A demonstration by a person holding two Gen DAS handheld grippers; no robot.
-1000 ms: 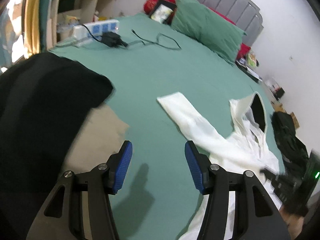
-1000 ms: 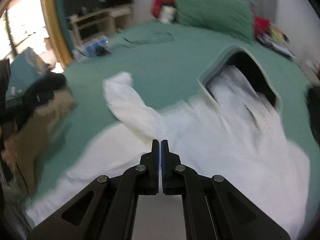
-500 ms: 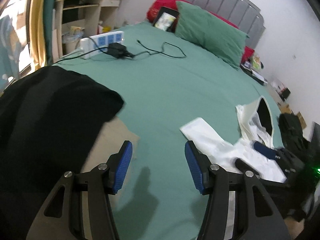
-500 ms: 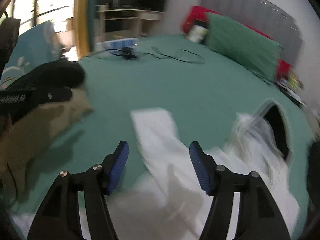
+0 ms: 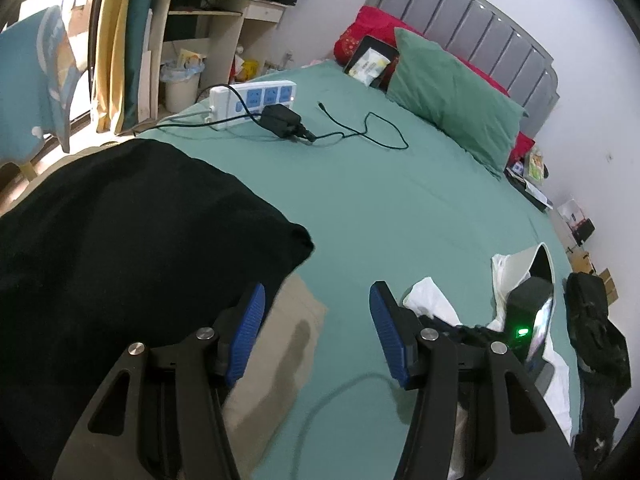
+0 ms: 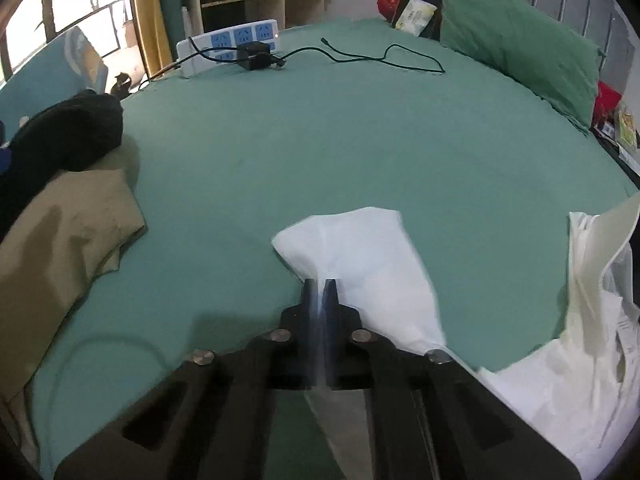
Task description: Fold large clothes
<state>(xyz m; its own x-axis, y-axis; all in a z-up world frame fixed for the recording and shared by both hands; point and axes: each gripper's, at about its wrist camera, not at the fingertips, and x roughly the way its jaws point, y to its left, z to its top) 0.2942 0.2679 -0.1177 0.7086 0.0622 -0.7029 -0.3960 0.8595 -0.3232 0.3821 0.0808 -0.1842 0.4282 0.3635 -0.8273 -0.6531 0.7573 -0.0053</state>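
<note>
Right wrist view: my right gripper [image 6: 319, 285] has its jaws pressed together on the white sleeve [image 6: 360, 256] of the white hooded garment [image 6: 568, 364], pinching near the cuff. The garment lies rumpled at the bed's near right corner, its hood standing open toward the right edge. The pinch itself is blurred, so I think the cloth runs between the pads, but I cannot be certain. On the left wrist view, my left gripper [image 5: 318, 332] hangs above the green bed sheet [image 5: 380, 200] with its blue pads [image 5: 248, 332] spread wide, holding nothing. A tan cloth [image 6: 60, 240] and a black garment [image 5: 120, 240] sit at the near left edge. A power strip [image 6: 228, 46] and a black cable [image 6: 384, 58] lie by the far left corner, a green pillow [image 6: 516, 36] at the head.
</note>
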